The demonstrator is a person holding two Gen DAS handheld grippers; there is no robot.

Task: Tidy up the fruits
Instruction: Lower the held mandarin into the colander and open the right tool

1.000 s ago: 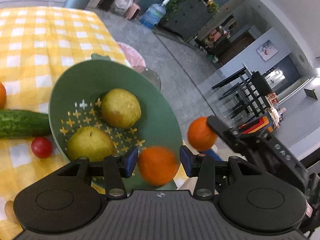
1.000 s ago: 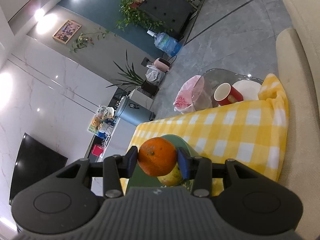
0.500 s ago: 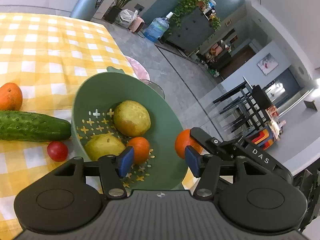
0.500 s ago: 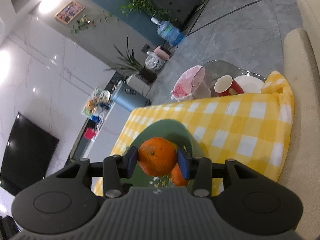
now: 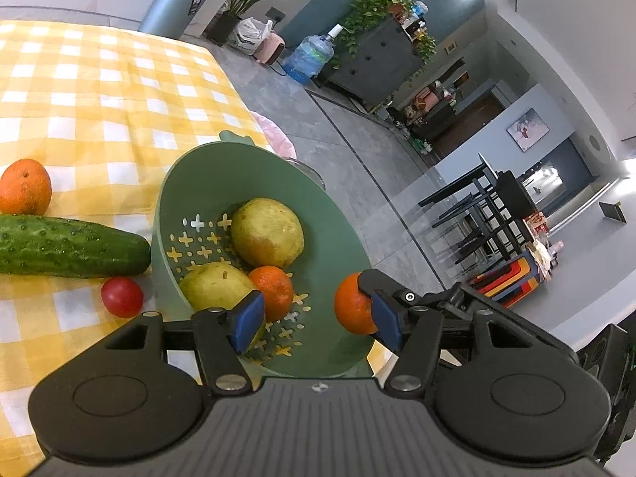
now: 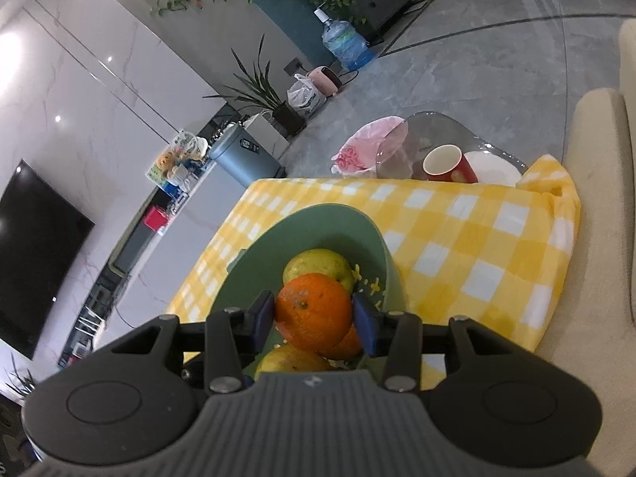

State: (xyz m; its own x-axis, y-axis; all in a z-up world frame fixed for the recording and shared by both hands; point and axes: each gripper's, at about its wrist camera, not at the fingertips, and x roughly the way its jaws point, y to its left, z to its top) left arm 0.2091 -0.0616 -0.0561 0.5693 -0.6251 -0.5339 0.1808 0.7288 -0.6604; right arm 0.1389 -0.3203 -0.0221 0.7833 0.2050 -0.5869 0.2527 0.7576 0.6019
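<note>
Resting in the colander [image 5: 342,238], an orange [image 5: 272,292] lies beyond the opening left tongs [image 5: 316,324].

The left tool [image 5: 316,320], its jaws opening, no longer holds its orange [image 5: 271,292]; that fruit now lies in the green colander [image 5: 246,167] beside two pears.
</note>
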